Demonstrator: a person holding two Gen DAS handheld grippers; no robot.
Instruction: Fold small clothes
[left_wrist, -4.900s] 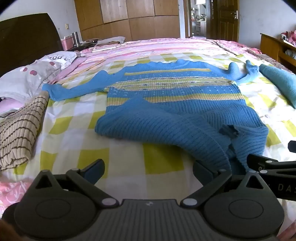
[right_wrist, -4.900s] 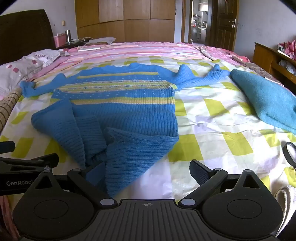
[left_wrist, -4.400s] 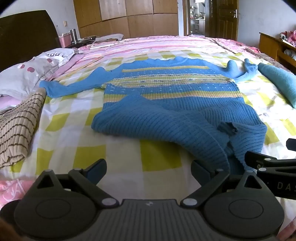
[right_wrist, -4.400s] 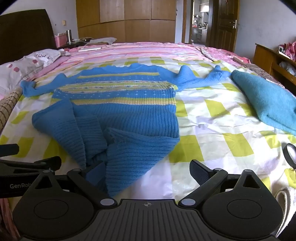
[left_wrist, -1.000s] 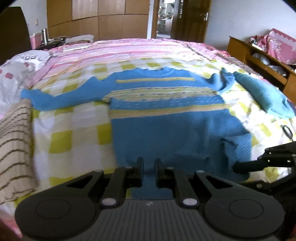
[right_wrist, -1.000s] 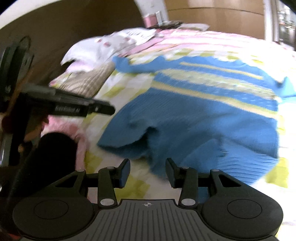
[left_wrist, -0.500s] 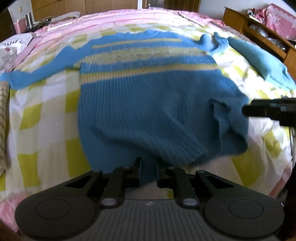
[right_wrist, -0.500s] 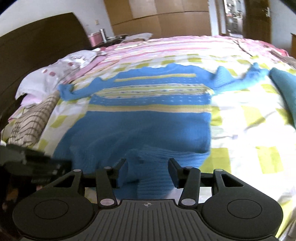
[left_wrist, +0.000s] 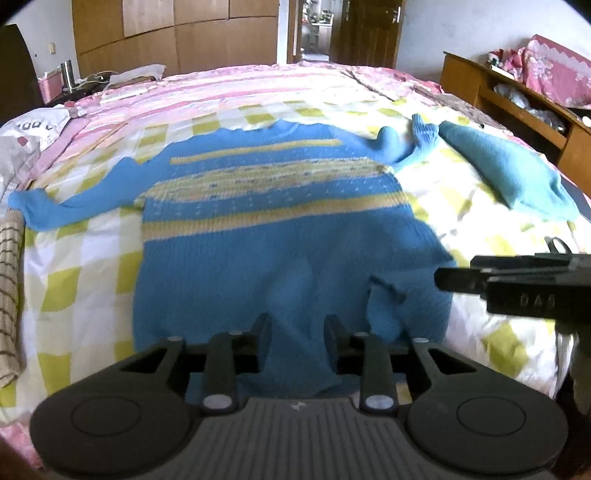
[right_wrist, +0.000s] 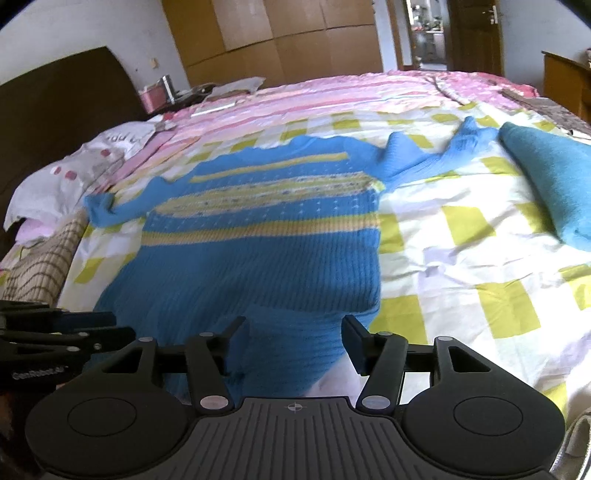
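Bedroom; wooden wardrobe (left_wrist: 173, 33) panels along the far wall, dark door beyond. Bed (right_wrist: 461, 266) covered in smooth cotton sheet, white with yellow-green checks, pink striped bedding farther back.

Blue sweater (left_wrist: 273, 236): ribbed knit, laid flat in middle of checked sheet, hem toward cameras, neckline away. Yellow bands and a speckled patterned band across chest. Both sleeves spread outward, right cuff crumpled near a second garment. Hem uneven: one corner rumpled and turned over at lower right in left wrist view.

Left gripper (left_wrist: 295, 328): black plastic, two fingers, low over sweater hem. Jaws opening; hem fabric between fingers, pads not visibly pressing on it.

Right gripper (right_wrist: 293, 332): same build, jaws opening, stand wider apart. Lower hem fold lies between fingers, no pinch visible. Seen from left wrist view as a dark bar at right edge, beside sweater's rumpled corner.

Teal folded garment (left_wrist: 506, 177): fuzzy knit, elongated wedge shape, on sheet right of sweater, near its right cuff.

Beige striped garment (right_wrist: 40, 258): ribbed, brown lines, folded at bed's left edge.

Pillow (right_wrist: 70, 173): white with pink spots, soft, by dark headboard.
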